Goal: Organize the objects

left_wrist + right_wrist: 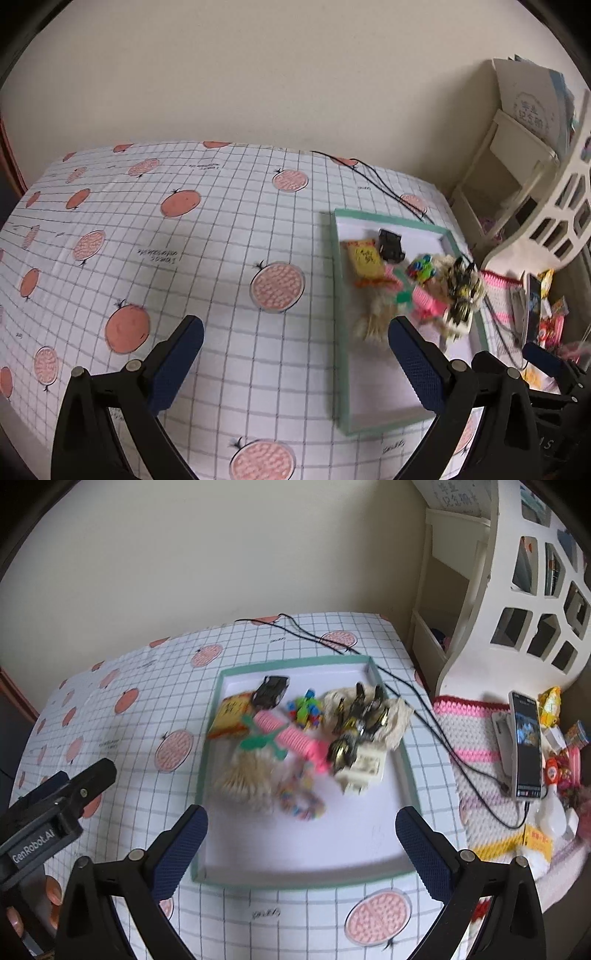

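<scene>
**Currently: both claws released, toys heaped in tray**

Left wrist view: left gripper (295, 350) w/ jaws spread wide, nothing between them, hovering over the tablecloth (207, 236) (grid print w/ orange fruit). Right finger (415, 363) overlaps the tray's near-left part. Tray (341, 332), green-rimmed, white floor, sits at the table's right side. Toys are bunched in its far half: yellow packet (364, 258), black toy car (390, 244) just beside it, colourful block toy (421, 266), pink comb-like item (428, 302), gold-black robot toy (463, 291). All blurred; fine detail can't be read. Black cable (373, 177) runs across the cloth behind the tray. White shelf unit (554, 206) stands right of the table.

Right wrist view: right gripper (301, 834) likewise released, jaws wide apart, empty, over the tray's bare near half. Same heap lies in the far half; beige fibre bundle (245, 779) and bead string (301, 801) sit nearest the claw, both blurred. Left gripper appears at the left edge, off the tray, above the cloth. Phone (526, 746) lies on a crocheted mat (469, 731) right of the tray, cable plugged at its near end.
</scene>
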`<state>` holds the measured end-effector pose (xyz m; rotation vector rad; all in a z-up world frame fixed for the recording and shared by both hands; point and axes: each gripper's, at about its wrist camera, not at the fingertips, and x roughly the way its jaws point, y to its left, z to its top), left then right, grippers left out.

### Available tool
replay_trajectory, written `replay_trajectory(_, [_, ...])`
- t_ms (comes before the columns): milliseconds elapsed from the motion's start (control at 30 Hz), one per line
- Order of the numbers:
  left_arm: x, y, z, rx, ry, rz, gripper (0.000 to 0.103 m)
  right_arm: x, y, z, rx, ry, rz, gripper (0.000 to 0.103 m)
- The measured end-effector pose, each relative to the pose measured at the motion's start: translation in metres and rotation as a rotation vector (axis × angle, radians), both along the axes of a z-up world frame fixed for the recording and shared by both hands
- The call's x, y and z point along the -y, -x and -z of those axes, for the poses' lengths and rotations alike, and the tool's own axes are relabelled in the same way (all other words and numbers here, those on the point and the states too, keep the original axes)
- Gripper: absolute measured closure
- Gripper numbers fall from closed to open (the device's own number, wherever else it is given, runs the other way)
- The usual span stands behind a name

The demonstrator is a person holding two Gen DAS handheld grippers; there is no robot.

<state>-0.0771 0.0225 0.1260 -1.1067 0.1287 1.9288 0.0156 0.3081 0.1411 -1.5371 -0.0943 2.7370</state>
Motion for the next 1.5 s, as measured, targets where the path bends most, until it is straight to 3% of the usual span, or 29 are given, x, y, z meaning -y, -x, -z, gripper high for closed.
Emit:
replay_trajectory(500, [0.058,-0.008,0.042,0.032,0.05,-0.005,0.003,0.0,-0.057,0.031,0.014,0.028,0.016,0.0])
replay_trajectory(800, [0.08,-0.014,0.077,0.062,0.089,-0.022,0.003,0.01,-0.078,0.059,0.018,-0.015,-0.011,0.0])
replay_trajectory(1500, [0.089,-0.033,0.132,0.085,0.18,-0.052,0.003,0.008,-0.081,0.109,0.047,-0.032,0.007,0.0])
